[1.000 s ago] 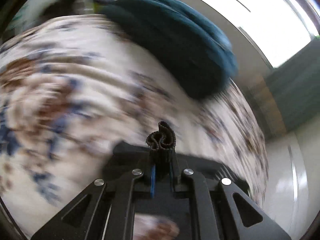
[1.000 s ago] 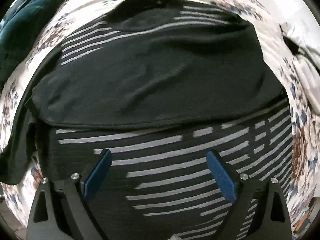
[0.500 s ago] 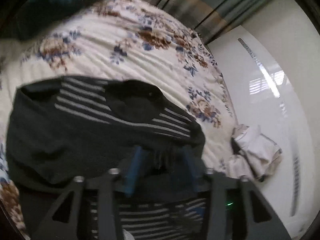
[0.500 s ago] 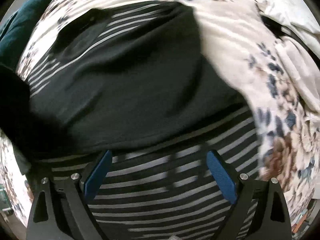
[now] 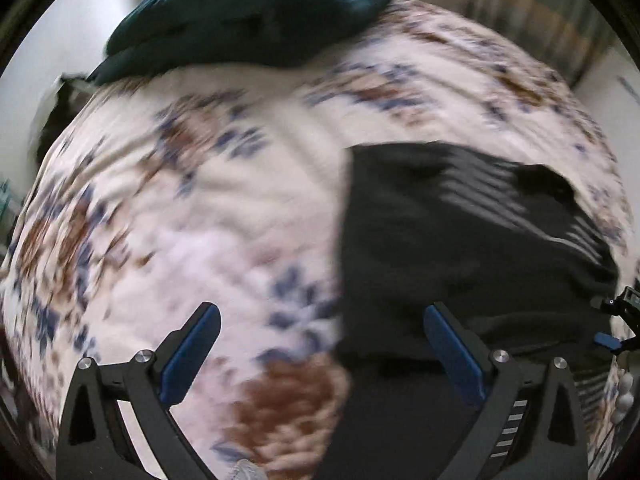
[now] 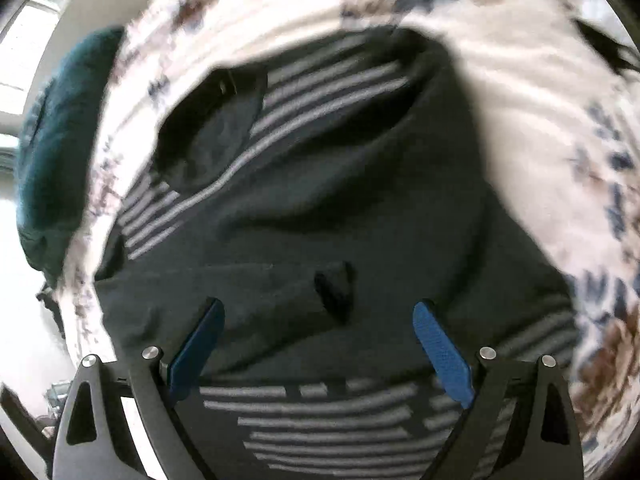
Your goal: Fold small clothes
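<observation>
From my left wrist view, the left claw (image 5: 320,344) stood spread wide with nothing between its blue pads (image 5: 190,354); its jaws had just been opening. Below it lay mostly the floral bedspread (image 5: 224,216), blurred, with the dark striped shirt (image 5: 460,248) filling the right half of the frame, its straight left edge running down the middle. One claw finger sat over the bedspread at lower left, the other over the shirt at lower right. A teal pillow (image 5: 248,16) rested across the top of the frame, on the far end of the bed. At the right edge I could just make out a bit of the other claw.

From my right wrist view, the right claw (image 6: 316,340) was likewise parted and empty, poised over the shirt (image 6: 340,200), which filled the centre of the frame. Its plain dark panel lay folded over the grey-striped front, stripes showing at upper centre and along the bottom. The pillow (image 6: 56,148) sat at the left edge.
</observation>
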A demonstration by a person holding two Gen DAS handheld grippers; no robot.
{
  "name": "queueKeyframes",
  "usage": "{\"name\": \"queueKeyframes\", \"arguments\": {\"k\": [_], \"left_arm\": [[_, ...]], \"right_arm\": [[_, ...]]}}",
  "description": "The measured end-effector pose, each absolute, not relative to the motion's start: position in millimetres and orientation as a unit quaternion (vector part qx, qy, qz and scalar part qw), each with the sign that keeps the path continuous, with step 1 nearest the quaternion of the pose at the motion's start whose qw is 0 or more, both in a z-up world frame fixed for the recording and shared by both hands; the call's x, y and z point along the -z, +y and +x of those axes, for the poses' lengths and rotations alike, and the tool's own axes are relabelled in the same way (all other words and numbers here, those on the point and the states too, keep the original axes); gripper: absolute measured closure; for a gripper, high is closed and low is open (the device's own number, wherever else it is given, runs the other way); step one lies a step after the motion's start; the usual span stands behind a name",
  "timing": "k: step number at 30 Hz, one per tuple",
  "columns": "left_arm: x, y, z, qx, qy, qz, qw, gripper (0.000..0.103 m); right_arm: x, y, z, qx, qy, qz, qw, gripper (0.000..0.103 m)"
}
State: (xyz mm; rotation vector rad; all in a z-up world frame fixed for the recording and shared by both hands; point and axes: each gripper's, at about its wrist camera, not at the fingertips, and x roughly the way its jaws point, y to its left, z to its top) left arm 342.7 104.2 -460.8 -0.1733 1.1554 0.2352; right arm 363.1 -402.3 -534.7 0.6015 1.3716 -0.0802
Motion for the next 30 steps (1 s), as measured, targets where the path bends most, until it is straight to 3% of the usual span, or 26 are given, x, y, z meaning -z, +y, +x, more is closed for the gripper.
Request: {"name": "queueKeyframes", "arguments": {"k": [1, 2, 3, 5, 7, 16, 18, 19, 22, 26, 29, 30], "left_arm": [[465, 111, 340, -0.121, 0.546, -0.084, 0.825, 0.000], [469, 118, 337, -0.130, 0.547, -0.091, 0.822, 0.000], [473, 121, 336, -0.135, 0.548, -0.098, 0.820, 0.000], [478, 125, 336, -0.147, 0.549, -0.113, 0.815, 0.000], [479, 125, 341, -0.148, 0.548, -0.129, 0.813, 0.000], [480, 81, 393, -0.096, 0.546, -0.129, 0.822, 0.000], [492, 60, 411, -0.075, 0.560, -0.105, 0.818, 0.000], [496, 53, 417, -0.069, 0.566, -0.095, 0.816, 0.000], [509, 28, 434, -0.044, 0.581, -0.057, 0.811, 0.000], [517, 5, 445, -0.024, 0.580, -0.007, 0.814, 0.000], [523, -2, 451, -0.022, 0.583, 0.019, 0.812, 0.000], [525, -2, 453, -0.022, 0.586, 0.020, 0.810, 0.000]], "right_arm": [[550, -396, 377, 0.044, 0.638, 0.273, 0.718, 0.011], [561, -391, 382, 0.044, 0.649, 0.276, 0.708, 0.029], [570, -388, 386, 0.045, 0.657, 0.277, 0.700, 0.041], [577, -381, 387, 0.070, 0.667, 0.242, 0.701, 0.085], [556, -378, 383, 0.069, 0.640, 0.223, 0.732, 0.089], [455, -431, 368, 0.121, 0.547, 0.129, 0.818, 0.091], [463, -453, 376, 0.142, 0.561, 0.101, 0.810, 0.089], [472, -463, 377, 0.147, 0.579, 0.097, 0.796, 0.083], [492, -504, 384, 0.179, 0.628, 0.122, 0.747, 0.081], [474, -507, 391, 0.143, 0.594, 0.176, 0.772, 0.058], [484, -481, 411, 0.097, 0.621, 0.124, 0.768, 0.040], [494, -475, 416, 0.092, 0.635, 0.107, 0.760, 0.040]]}}
